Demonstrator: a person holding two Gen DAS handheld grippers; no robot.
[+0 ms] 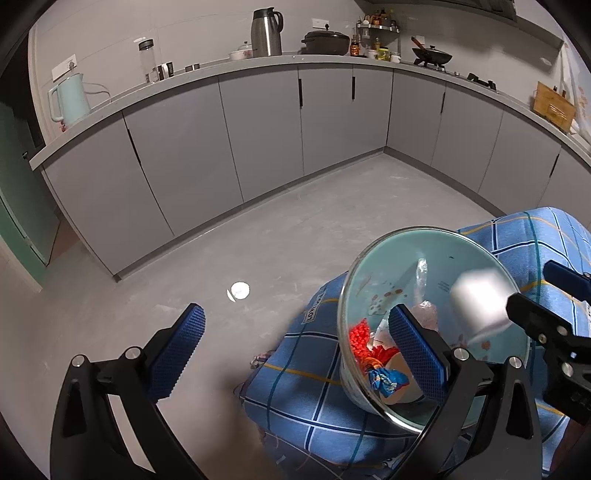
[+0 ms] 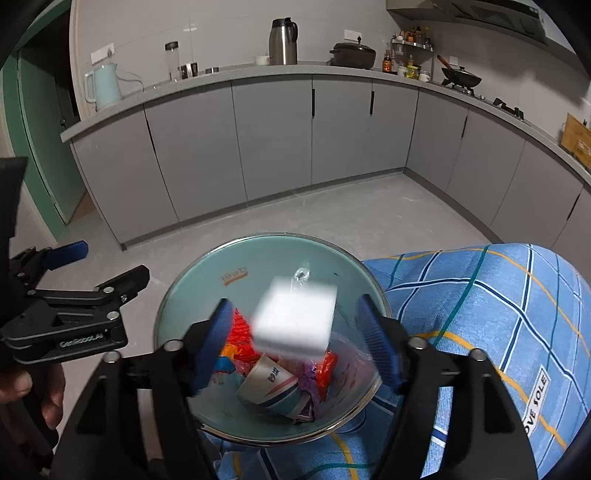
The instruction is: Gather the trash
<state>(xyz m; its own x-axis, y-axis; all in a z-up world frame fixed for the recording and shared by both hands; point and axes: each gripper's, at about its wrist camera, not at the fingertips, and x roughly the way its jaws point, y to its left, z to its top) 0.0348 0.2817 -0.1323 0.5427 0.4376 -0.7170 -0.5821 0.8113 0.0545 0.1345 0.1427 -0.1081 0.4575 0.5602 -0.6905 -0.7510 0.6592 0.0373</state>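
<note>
**A:** Looking along the right gripper (image 2: 293, 303): spread wide, gripping nothing, poised above a glass bowl (image 2: 221, 258) with a teal inside.

**B:** Seeing a white block (image 2: 295, 321) between the blue pads (image 2: 213, 341)?

**A:** Yes. Blurred, up in the air over the bowl, with a gap to the pad on either side. Cannot tell what made of.

**B:** And underneath?

**A:** Trash, heaped in the near part of the bowl: a paper cup (image 2: 269, 384) lying on its side, red netting (image 2: 240, 328) just left of it, crumpled clear plastic (image 2: 347, 365) to the right. Purple scraps too, too tangled to name.

**B:** Looking along the left gripper (image 1: 297, 312) now: wide as well, holding nothing. Right finger in front of the bowl's near side, left finger over bare grey floor (image 1: 258, 240), well apart from the bowl.

**A:** Gripped by a hand (image 2: 22, 384) at the left edge of the right wrist view.

**B:** Resting the bowl on what?

**A:** On a blue checked cloth (image 2: 480, 302), draped over something hidden and spreading off to the right.

**B:** Farther off?

**A:** Grey cabinets (image 1: 258, 129) along the far wall and round the right corner. On the worktop: a pale blue kettle (image 1: 70, 96) at the left, a steel jug (image 1: 266, 33) near the middle, a black wok (image 1: 432, 55) to the right.
</note>
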